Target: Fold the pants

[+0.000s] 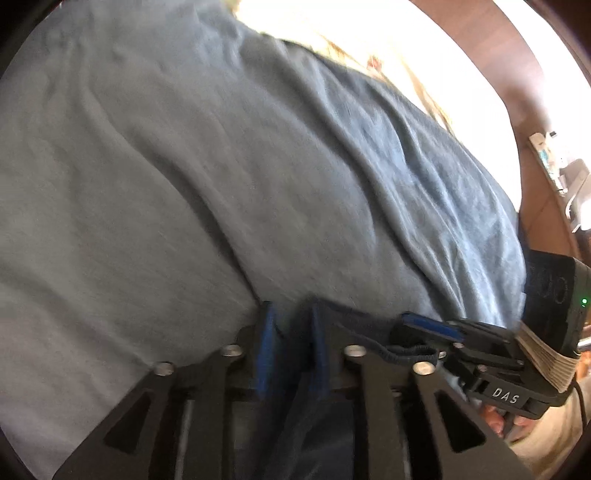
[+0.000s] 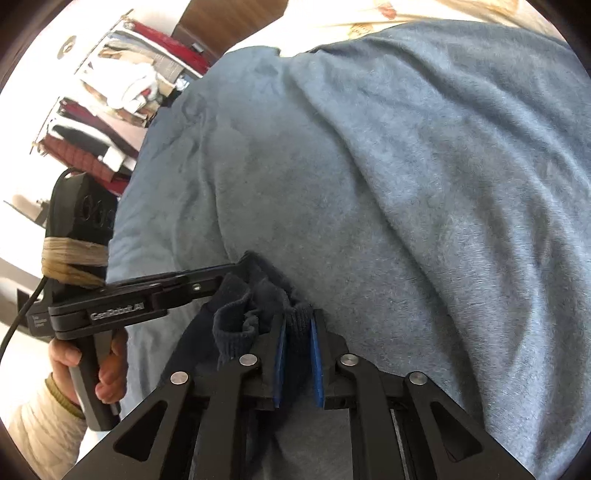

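While clamped, pants (image 2: 369, 184) lengthwise away.

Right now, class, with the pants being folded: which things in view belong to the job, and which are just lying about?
Part of the job:
- pants, blue-grey with a dark ribbed cuff
- left gripper, shut on the cloth
- right gripper, shut on the cuff

Just lying about:
- stack of folded cloths, beyond the pants
- pale bedsheet, under the pants
- wooden panel

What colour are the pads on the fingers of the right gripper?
Blue pads, seen best in the right wrist view.
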The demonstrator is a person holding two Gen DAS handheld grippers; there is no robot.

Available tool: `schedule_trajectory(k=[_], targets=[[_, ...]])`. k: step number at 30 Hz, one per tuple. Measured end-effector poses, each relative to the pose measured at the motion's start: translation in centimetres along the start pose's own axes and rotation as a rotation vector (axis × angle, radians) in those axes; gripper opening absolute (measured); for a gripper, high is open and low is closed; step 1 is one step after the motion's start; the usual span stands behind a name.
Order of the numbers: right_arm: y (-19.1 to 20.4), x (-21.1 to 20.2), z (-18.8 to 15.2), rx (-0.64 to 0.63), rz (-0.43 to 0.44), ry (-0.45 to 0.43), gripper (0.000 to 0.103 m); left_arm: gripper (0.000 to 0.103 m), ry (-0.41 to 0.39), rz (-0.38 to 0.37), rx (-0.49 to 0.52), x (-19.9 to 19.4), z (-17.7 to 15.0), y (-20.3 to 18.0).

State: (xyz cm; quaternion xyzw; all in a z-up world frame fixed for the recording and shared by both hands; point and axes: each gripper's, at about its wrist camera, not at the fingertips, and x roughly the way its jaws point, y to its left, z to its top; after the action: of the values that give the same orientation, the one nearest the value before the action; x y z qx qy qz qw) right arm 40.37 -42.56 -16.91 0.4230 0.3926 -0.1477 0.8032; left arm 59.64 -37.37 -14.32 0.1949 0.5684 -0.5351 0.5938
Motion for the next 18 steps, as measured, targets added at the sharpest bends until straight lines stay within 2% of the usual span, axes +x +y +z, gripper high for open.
schedule_trajectory(k=[1,3,5,7,10,16,17,18], targets=[[0.1,-0.4,0.0,-0.007,-0.027,-0.017,0.018,0.038,-0.026,0.023,0.008,-0.7,0.1,0.0],[0.1,-1.4,0.1,-0.023,-0.099,-0.057,0.024,0.038,-0.054,0.038,0.027,-2.1,0.2,-0.3],[0.4,-2.5,0.2,-0.039,-0.129,-0.087,0.024,0.038,-0.041,0.032,0.081,-2.7,-0.1,-1.0],[0.5,-3.6,0.1,-0.043,-0.112,-0.096,0.024,0.038,-0.001,0.014,0.132,-2.7,-0.8,-1.9],[0.6,-4.6,-0.4,-0.013,-0.016,-0.083,0.024,0.038,0.068,-0.002,0.175,-2.0,-1.9,-2.5],[1.3,-2.9,-1.9,-0.015,0.051,-0.018,0.024,0.037,0.123,0.021,0.144,-0.4,-3.1,-1.5],[1.3,-2.4,-2.0,-0.011,0.053,-0.007,0.024,0.034,0.126,0.016,0.130,-0.3,-3.3,-1.3],[1.2,-1.9,-2.1,-0.009,0.042,0.005,0.024,0.023,0.128,0.006,0.116,-0.3,-3.4,-1.1]])
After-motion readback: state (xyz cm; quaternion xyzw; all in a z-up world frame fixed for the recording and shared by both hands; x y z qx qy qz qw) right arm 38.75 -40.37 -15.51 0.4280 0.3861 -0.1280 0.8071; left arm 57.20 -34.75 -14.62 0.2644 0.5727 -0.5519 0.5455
